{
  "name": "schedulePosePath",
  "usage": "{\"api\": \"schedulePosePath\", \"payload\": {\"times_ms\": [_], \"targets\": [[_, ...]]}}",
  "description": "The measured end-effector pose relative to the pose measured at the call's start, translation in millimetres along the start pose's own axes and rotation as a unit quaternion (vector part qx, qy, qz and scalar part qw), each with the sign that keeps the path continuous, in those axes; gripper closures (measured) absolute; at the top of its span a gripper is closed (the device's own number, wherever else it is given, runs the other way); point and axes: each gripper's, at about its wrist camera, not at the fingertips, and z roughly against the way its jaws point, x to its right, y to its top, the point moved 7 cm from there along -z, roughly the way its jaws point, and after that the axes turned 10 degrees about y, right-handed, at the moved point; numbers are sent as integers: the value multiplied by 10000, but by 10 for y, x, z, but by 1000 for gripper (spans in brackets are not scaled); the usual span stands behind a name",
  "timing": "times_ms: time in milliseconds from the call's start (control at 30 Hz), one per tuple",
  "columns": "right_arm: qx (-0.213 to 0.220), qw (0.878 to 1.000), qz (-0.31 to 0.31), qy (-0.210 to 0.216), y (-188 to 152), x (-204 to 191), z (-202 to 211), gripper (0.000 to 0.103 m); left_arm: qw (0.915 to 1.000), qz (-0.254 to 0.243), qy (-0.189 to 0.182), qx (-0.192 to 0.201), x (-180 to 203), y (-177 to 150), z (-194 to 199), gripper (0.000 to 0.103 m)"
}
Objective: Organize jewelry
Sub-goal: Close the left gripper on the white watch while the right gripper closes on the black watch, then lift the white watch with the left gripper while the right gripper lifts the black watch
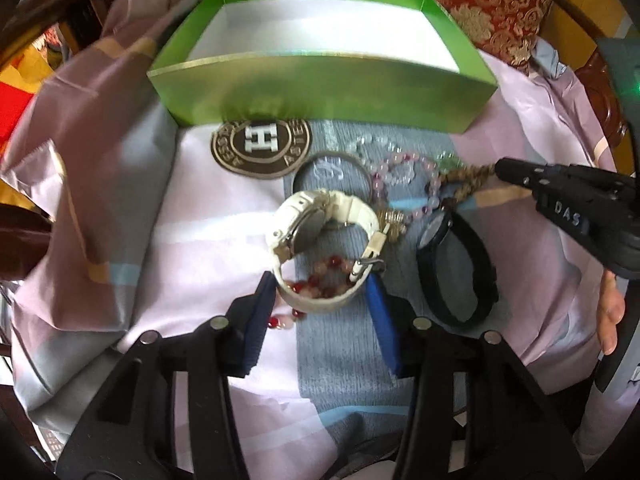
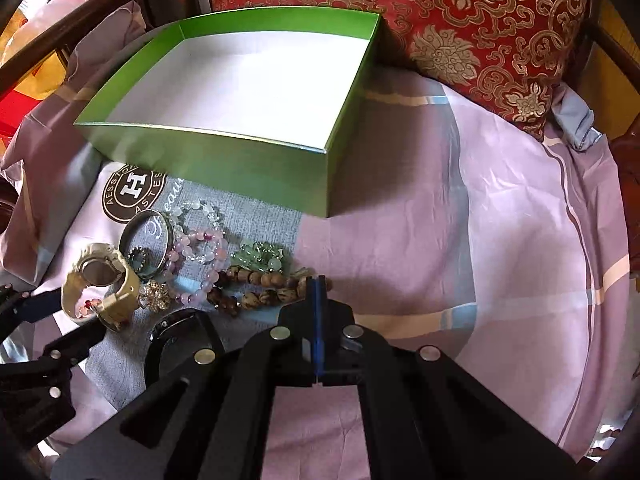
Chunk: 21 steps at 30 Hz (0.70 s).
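An open green box [image 1: 320,96] [image 2: 208,160] with a white, bare floor stands at the back of the cloth. In front of it lies a heap of jewelry. It holds a white watch [image 1: 320,216] [image 2: 100,276], a black watch [image 1: 452,264] [image 2: 176,332], a pink bead bracelet [image 2: 200,248], a silver bangle [image 2: 149,212] and a brown wooden bead bracelet [image 2: 264,280] [image 1: 464,180]. My left gripper [image 1: 320,280] [image 2: 64,316] is open, its blue pads flanking the white watch's strap loop. A red bead bracelet [image 1: 332,264] lies inside that loop. My right gripper [image 2: 316,280] [image 1: 500,168] is shut, its tip at the wooden beads' end.
A red and gold cushion [image 2: 480,40] leans behind the box, with dark wooden chair rails around it. A gold brooch [image 2: 156,296] and green beads [image 2: 260,260] lie in the heap. Bare pink cloth [image 2: 480,240] spreads to the right. A person's hand [image 1: 610,312] holds the right gripper.
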Motion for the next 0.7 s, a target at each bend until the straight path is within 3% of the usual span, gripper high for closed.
{"api": "schedulePosePath", "payload": {"times_ms": [267,300,400,633,667,700], "targets": [[91,9999,-115,38,17,128,-10,103,9999,-42,-22,150,50,56,119,55],[79,9999,-119,43,14,128,-13,103,9999,-92,-28,116,90,50,98,53],[40,9999,-116,79,-3,119,-23,103,9998,-180,-49,85,88,-21,67,35],[-40,9998,-135,122,-22,94,-76,102,9992,-405,49,54,182,-59,-20,24],[-62,9998,-136,119,-26,96,-87,93,9991,-418,69,18,192,-65,-47,24],[-90,9998,-156,91,-32,107,-106,73,9991,-423,81,-2,201,-65,-65,24]]}}
